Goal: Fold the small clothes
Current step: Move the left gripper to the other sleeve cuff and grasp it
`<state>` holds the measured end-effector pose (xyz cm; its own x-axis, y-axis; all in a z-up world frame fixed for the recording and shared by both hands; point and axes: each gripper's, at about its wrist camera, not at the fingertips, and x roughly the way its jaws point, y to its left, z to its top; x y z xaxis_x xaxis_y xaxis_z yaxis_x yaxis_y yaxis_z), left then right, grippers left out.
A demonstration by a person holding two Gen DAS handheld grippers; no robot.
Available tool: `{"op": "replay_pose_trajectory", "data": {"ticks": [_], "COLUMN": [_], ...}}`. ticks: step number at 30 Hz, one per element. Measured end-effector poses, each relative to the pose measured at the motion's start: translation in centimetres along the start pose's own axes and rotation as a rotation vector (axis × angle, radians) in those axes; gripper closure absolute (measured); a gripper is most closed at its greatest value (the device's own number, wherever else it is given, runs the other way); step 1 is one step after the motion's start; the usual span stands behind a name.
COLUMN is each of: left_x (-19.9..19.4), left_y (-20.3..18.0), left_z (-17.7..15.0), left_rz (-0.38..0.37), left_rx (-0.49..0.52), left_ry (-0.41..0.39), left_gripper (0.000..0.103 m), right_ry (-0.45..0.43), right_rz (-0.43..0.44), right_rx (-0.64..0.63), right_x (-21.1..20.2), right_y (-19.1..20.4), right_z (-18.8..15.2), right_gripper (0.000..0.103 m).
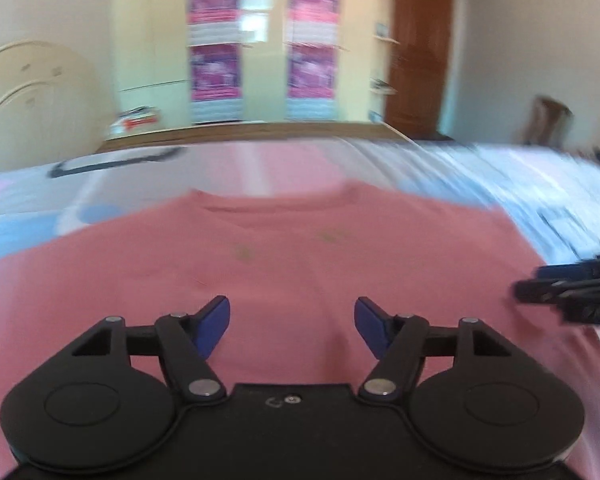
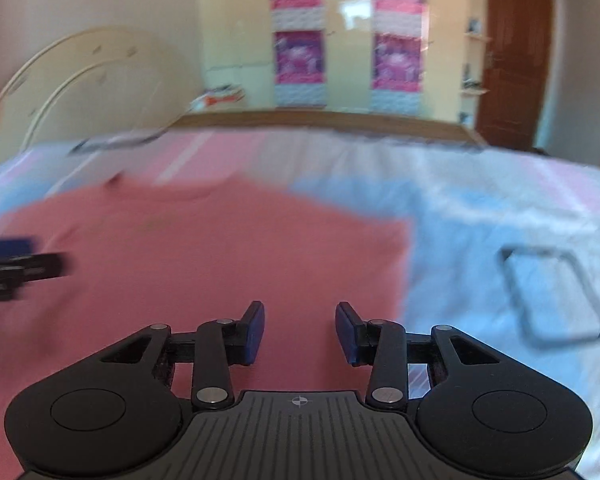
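— Shirt (image 1: 292,264): where is it found, and what is seen around it?

— A pink shirt is spread flat on a bed (image 2: 480,216) covered by a pale sheet printed in blue, pink and white. A wooden bed edge (image 1: 240,130), a cream wardrobe (image 1: 260,40) with purple-pink panels and a brown door (image 1: 420,48) are seen beyond. Nothing is laid on the garment.

— Which way is it turned?

— Its neckline (image 1: 276,196) is pointed away from both cameras, toward the wardrobe; the long axis cannot be judged. The fabric is seen plain and mostly smooth, though blurred.

— And the grippers?

— The left gripper (image 1: 292,328) and right gripper (image 2: 300,332) are held above the shirt, side by side, jaws apart and nothing between them.
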<state>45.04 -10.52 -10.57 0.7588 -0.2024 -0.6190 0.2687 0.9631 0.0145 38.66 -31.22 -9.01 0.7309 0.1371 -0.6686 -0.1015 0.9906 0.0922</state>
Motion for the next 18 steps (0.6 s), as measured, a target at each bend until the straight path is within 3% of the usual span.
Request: {"op": "replay_pose_trajectory", "data": {"ticks": [2, 3, 5, 7, 8, 9, 10, 11, 13, 14, 15, 16, 18], "left_x": [0.8, 0.7, -0.4, -1.0, -0.6, 0.2, 0.7, 0.9, -0.1, -0.7, -0.4, 0.4, 0.0], "left_y": [-1.1, -0.7, 0.2, 0.4, 0.8, 1.2, 1.9, 2.5, 2.7, 3.1, 3.8, 4.8, 6.3], "left_z": [-1.4, -2.1, -2.2, -2.2, -2.6, -2.9, -2.5, -2.2, -1.5, -1.5, -1.4, -1.8, -2.1], "left_rz": [0.023, 0.023, 0.032, 0.097, 0.097, 0.090, 0.087, 0.090, 0.148, 0.183, 0.202, 0.192, 0.191], "left_rx": [0.031, -0.002, -0.050, -0.024, -0.027, -0.038, -0.058, -0.072, -0.070, -0.066, -0.077, -0.114, -0.161], "left_ry": [0.068, 0.077, 0.053, 0.035, 0.062, 0.093, 0.074, 0.082, 0.065, 0.043, 0.071, 0.124, 0.125], "left_gripper": [0.034, 0.033, 0.032, 0.032, 0.030, 0.023, 0.022, 0.023, 0.036, 0.033, 0.032, 0.029, 0.022], "right_ry": [0.017, 0.008, 0.002, -0.024, -0.030, -0.011, 0.036, 0.047, 0.045, 0.013, -0.011, 0.017, 0.102], "right_rz": [-0.034, -0.068, -0.097, -0.124, -0.118, -0.102, -0.103, -0.110, -0.121, -0.110, -0.091, -0.089, -0.097], "right_rx": [-0.042, -0.058, -0.038, -0.050, -0.049, -0.040, -0.033, -0.038, -0.047, -0.035, -0.026, -0.031, -0.054], "right_x": [-0.4, -0.6, -1.5, -2.6, -2.9, -2.4, -1.2, -0.5, -0.8, -1.4, -1.8, -1.5, 0.1], "right_y": [1.7, 2.2, 1.3, 1.1, 1.0, 0.5, -0.1, -0.2, 0.5, 0.6, 0.8, 0.9, 1.1], "right_z": [-1.9, -2.5, -3.0, -2.8, -2.7, -2.6, -2.6, -2.8, -2.0, -1.6, -1.5, -1.4, -1.9], "right_gripper": [0.063, 0.063, 0.063, 0.063, 0.063, 0.063, 0.063, 0.063, 0.063, 0.063, 0.063, 0.063, 0.062]}}
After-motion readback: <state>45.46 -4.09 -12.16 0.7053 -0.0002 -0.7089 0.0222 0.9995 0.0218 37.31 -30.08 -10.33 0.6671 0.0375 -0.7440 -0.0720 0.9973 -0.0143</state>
